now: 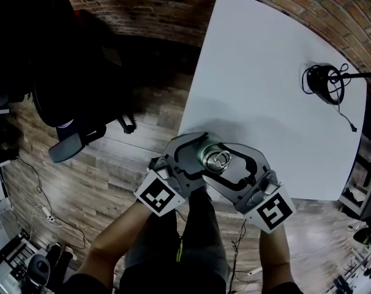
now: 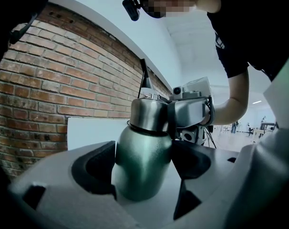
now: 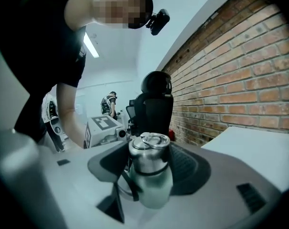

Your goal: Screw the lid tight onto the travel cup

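Travel cup (image 2: 140, 168), green metal body, silver lid (image 3: 149, 152) sitting on its mouth with a ring handle on top; the lid covers the inside, so contents hidden. In the head view the cup sits at the near edge of the white table (image 1: 265, 66), between the two grippers, lid top facing the camera.

Left gripper (image 2: 139, 173) is clamped on the cup body, dark pads (image 2: 94, 168) pressed to both sides below the black seal ring. Right gripper (image 3: 151, 168) is closed around the lid, ribbed pads (image 3: 185, 168) against its sides, cup body hanging below them.

Each gripper carries a cube with a black-and-white square marker (image 1: 156, 196). A black coiled cable (image 1: 323, 83) lies on the far side of the table, well apart from the cup. Brick wall (image 2: 35, 85) behind, black office chair (image 3: 153, 104) on the wood floor.
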Demonstrator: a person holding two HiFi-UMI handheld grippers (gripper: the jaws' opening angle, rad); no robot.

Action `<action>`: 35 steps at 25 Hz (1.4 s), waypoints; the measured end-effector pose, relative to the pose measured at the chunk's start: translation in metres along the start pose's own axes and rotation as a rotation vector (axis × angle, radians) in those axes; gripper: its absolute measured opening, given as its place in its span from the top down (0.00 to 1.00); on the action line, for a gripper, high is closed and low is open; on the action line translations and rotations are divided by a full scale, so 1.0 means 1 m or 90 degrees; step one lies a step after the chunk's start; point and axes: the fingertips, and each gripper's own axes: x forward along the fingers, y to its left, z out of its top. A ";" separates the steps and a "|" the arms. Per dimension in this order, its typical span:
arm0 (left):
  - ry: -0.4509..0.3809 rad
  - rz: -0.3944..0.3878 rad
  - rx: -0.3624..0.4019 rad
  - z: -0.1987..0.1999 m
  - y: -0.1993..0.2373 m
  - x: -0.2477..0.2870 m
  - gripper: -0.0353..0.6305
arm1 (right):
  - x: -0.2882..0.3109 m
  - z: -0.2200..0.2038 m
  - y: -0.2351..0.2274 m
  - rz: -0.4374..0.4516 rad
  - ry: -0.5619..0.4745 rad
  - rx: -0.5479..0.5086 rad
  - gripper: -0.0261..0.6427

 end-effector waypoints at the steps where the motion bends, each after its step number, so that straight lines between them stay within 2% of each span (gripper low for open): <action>1: -0.001 0.000 -0.001 0.000 0.000 0.000 0.41 | 0.001 0.000 0.001 0.003 0.002 -0.001 0.57; 4: -0.006 0.000 -0.006 0.001 0.000 0.000 0.41 | 0.001 0.002 -0.001 -0.019 -0.003 0.007 0.57; 7: -0.002 0.000 -0.005 0.001 0.000 0.000 0.41 | 0.001 0.005 -0.004 -0.083 -0.026 0.019 0.57; 9: -0.001 0.000 -0.001 0.000 0.000 0.000 0.41 | 0.000 0.007 -0.007 -0.152 -0.046 0.028 0.57; 14: 0.002 0.006 -0.002 0.000 0.001 -0.001 0.41 | -0.003 0.010 -0.013 -0.372 -0.105 0.058 0.57; 17: -0.002 0.009 -0.007 0.000 0.001 0.001 0.41 | -0.005 0.008 -0.015 -0.437 -0.111 0.072 0.57; 30: -0.006 0.012 -0.010 0.000 0.002 0.002 0.41 | -0.004 0.005 -0.015 -0.429 -0.108 0.069 0.57; 35: -0.003 0.011 -0.009 0.000 0.001 0.002 0.41 | -0.003 0.003 -0.012 -0.387 -0.095 0.054 0.57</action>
